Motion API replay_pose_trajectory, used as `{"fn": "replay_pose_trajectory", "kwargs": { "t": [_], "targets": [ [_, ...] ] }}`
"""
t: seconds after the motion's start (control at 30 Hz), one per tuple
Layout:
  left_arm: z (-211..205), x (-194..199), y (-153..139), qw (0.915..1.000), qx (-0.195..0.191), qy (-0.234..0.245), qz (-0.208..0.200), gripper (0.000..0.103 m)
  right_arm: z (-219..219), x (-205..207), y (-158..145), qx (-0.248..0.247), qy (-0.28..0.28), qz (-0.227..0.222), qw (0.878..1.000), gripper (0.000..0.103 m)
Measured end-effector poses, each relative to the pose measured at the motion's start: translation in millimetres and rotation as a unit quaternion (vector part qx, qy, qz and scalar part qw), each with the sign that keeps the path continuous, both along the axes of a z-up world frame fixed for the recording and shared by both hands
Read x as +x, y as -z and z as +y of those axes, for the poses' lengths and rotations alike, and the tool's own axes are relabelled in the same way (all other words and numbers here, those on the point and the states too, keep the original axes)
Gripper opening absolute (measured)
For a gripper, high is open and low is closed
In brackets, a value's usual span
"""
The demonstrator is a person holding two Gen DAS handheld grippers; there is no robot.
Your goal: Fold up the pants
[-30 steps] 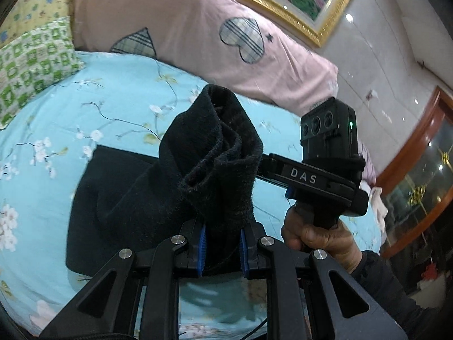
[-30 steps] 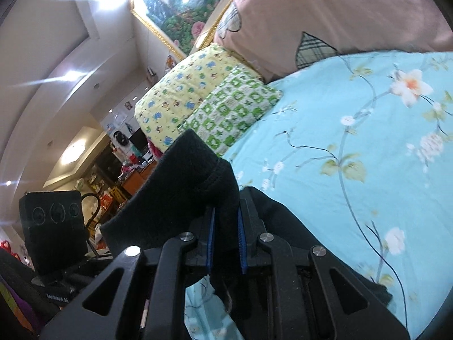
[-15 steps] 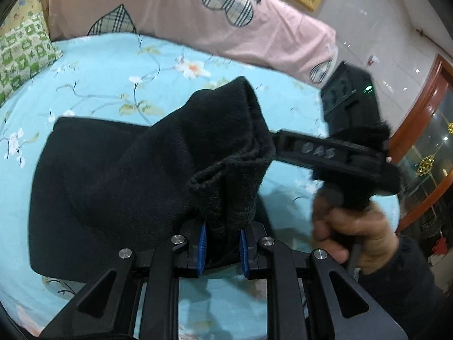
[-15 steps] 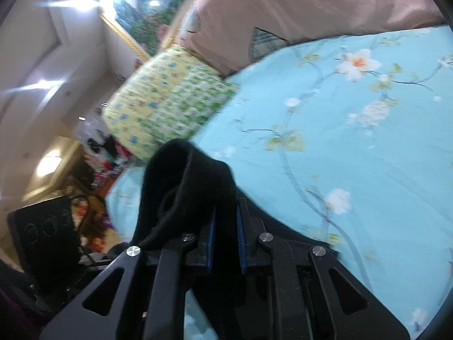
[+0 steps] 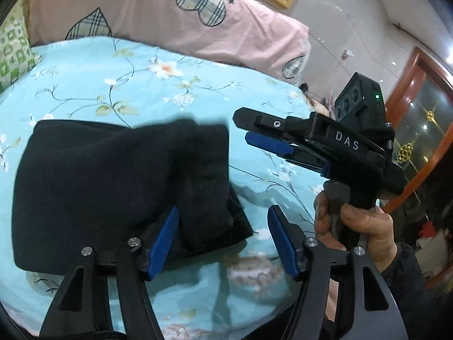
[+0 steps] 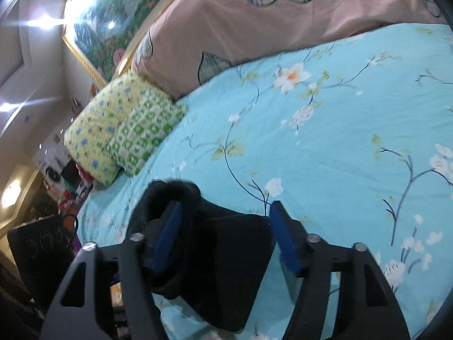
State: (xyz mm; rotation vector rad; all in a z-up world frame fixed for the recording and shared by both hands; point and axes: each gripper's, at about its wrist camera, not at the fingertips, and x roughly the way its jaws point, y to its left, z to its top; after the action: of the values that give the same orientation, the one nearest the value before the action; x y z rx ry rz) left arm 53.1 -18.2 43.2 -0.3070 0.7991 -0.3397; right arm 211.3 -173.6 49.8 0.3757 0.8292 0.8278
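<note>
A: Now, state what changed in the last second.

B: Both grippers have released. One second ago each was clamped on a raised fold of the pants [image 5: 113, 181]. The left gripper [image 5: 222, 238] now stands wide, with its pads apart and no cloth pinched. The right gripper [image 6: 223, 235] is equally wide in its own view.

A: Location of the pants?

B: On the bed [image 5: 119, 90], lying as a dark, roughly rectangular stack near the front edge, well apart from the pink quilt [image 5: 158, 19]. The raised fold has dropped onto the lower layers. The top layer is blurred in the left view, so it may not have fully settled.

A: Contact status?

B: The left gripper's left pad touches or overlaps the near edge of the stack; the right pad is over bare sheet. In the right view, cloth bulges around the left pad, so a snag cannot be ruled out there.

A: Position of the right gripper relative to the pants?

B: Seen from the left view, the right gripper [image 5: 266, 141] hangs just beside the stack's right edge, above the bed.

A: Meaning for the task?

B: Judgement: a fold has been laid down and released. The stack looks compact. Remaining work is likely limited to squaring the edges or one further fold.
</note>
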Motion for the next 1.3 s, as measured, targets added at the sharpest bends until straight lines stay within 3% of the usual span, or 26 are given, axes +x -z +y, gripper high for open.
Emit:
{"fn": "replay_pose_trajectory", "kwargs": {
  "t": [0.2,0.67,1.03,1.3],
  "targets": [
    [27.9,-11.8,-7.3,0.9992,-0.027,-0.029,0.0,0.069,-4.6,-18.2,-13.2,0.021,0.033,-0.005,0.999,0.08],
    [102.0,-20.5,-5.8,0.9911,-0.056,-0.12,0.005,0.069,22.7,-52.2,-27.7,-0.024,0.051,-0.029,0.998,0.082],
    [128.8,-25.6,-6.1,0.986,-0.055,-0.157,0.001,0.071,29.1,-62.4,-24.1,-0.044,0.069,-0.023,0.996,0.083],
    [149.4,-28.3,-1.6,0.9819,-0.053,-0.182,0.002,0.072,37.3,-67.8,-17.4,-0.072,0.082,-0.015,0.994,0.089]
  ]
}}
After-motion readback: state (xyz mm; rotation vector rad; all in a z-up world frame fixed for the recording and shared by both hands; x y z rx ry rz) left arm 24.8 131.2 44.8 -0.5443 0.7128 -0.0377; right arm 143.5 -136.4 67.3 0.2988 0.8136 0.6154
